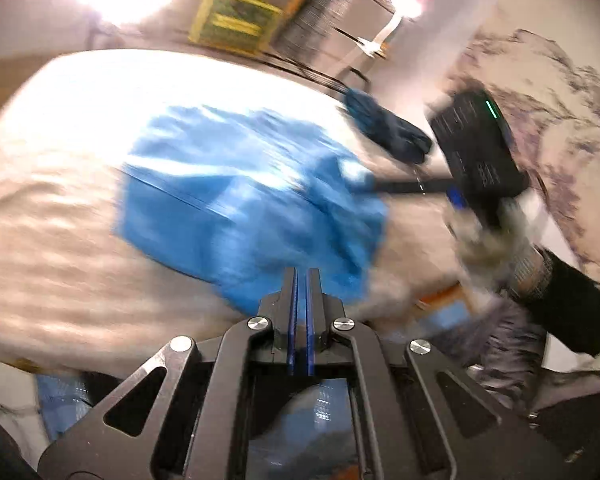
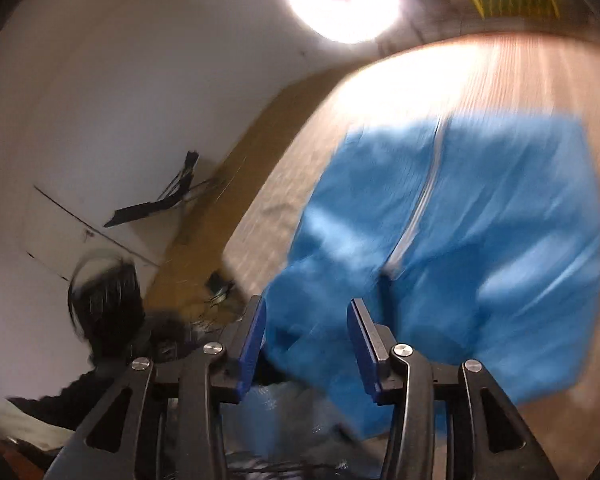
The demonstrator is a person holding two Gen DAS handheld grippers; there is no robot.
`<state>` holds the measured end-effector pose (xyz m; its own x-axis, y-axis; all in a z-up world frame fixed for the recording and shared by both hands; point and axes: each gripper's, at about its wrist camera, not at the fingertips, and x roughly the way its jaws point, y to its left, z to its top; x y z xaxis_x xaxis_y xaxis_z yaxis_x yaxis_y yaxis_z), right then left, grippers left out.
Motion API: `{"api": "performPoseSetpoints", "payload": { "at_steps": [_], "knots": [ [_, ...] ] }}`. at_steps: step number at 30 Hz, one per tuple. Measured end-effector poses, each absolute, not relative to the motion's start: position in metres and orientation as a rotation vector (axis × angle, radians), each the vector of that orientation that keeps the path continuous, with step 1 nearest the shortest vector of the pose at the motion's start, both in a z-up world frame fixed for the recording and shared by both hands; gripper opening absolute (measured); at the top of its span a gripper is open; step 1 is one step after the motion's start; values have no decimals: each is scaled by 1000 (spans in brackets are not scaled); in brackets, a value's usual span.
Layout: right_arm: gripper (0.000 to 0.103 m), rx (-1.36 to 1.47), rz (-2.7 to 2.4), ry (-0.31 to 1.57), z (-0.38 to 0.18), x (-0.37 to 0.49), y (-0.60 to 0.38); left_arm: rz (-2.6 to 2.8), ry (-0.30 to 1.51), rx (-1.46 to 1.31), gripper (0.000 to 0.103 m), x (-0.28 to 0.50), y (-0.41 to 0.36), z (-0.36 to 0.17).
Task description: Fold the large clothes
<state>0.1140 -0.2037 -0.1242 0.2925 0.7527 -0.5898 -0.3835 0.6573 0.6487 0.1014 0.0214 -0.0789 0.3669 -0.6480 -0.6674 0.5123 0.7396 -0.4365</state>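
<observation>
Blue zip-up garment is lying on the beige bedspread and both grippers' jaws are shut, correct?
Not quite. Only the left gripper has shut jaws; the right wrist view shows the right gripper with jaws apart. The blue zip-up garment does lie on the beige bedspread.

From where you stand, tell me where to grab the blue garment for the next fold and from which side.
Take the blue garment at its near hem corner, probably coming in low from the near side of the bed. It lies roughly flat with the zipper running away from you, and the near edge hangs closest to the right gripper, whose jaws stand open. Blur hides the finer creases.
</observation>
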Motion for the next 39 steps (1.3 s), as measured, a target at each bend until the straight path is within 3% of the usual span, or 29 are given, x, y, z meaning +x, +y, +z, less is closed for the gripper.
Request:
{"api": "performPoseSetpoints", "payload": {
  "at_steps": [4,13,24,35,39],
  "knots": [
    [32,270,767,1080,-152,105,-166,-673,922,-127,0,143,38,-78],
    [31,-17,679,985,-174,86,-117,-833,1031,-105,0,187,-1,-120],
    [31,36,595,787,-135,102,-123,-906,1113,-49,0,176,-13,-142],
    [31,-143,540,811,-140,151,-79,-912,1177,-77,0,167,-3,-156],
    [31,-183,474,862,-153,163,-77,-823,1133,-57,0,162,21,-135]
  ]
}}
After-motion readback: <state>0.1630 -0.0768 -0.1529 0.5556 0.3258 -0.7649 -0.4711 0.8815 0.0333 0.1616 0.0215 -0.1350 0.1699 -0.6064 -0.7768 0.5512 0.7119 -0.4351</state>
